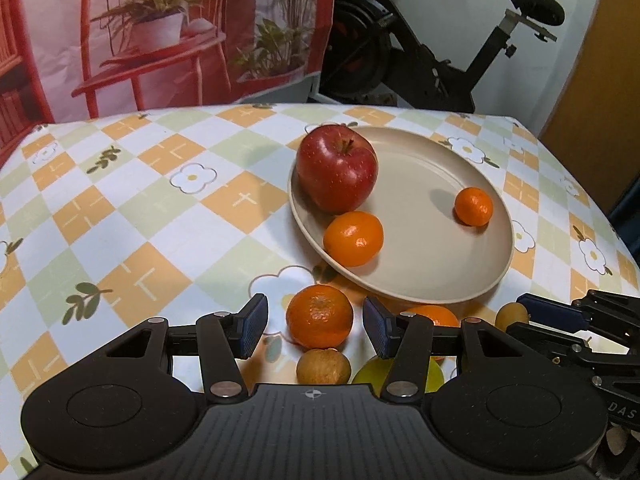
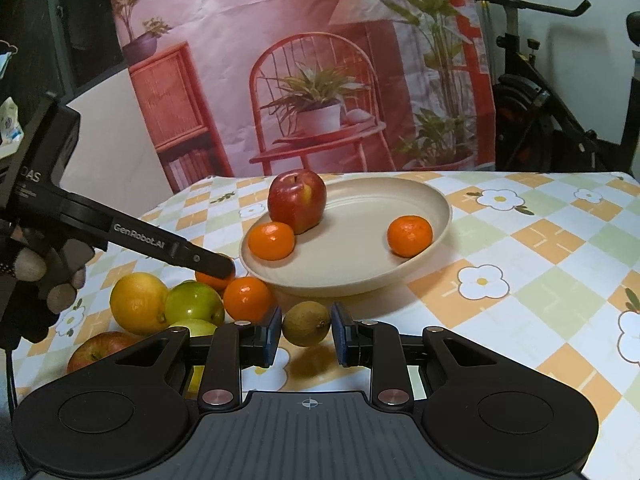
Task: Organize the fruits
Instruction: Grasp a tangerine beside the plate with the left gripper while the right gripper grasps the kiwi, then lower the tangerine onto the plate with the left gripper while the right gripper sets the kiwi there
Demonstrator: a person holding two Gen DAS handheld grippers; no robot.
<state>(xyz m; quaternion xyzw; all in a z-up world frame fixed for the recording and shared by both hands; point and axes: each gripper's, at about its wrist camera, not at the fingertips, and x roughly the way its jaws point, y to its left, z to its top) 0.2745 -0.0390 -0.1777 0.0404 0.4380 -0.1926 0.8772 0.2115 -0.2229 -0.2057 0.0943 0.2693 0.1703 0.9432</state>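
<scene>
A beige plate point(image 1: 420, 280) point(image 2: 344, 280) holds a red apple point(image 1: 336, 168) point(image 2: 298, 200) and two tangerines point(image 1: 354, 238) point(image 1: 474, 206). My left gripper point(image 1: 316, 326) stands open around a loose tangerine point(image 1: 320, 316) on the cloth, with a gap at each pad. Just below that tangerine lies a brown fruit point(image 1: 323, 367). My right gripper point(image 2: 306, 330) is shut on a small brown fruit point(image 2: 306, 324) in front of the plate, both pads against its sides. In the left wrist view the right gripper point(image 1: 524, 316) shows at the right with that fruit point(image 1: 511, 314).
A heap of loose fruit lies left of the plate: a yellow lemon point(image 2: 138, 302), green fruits point(image 2: 194, 304), another tangerine point(image 2: 248, 298) and a red apple point(image 2: 100, 350). A gloved hand point(image 2: 36, 280) holds the left gripper. An exercise bike point(image 1: 420, 48) stands behind the table.
</scene>
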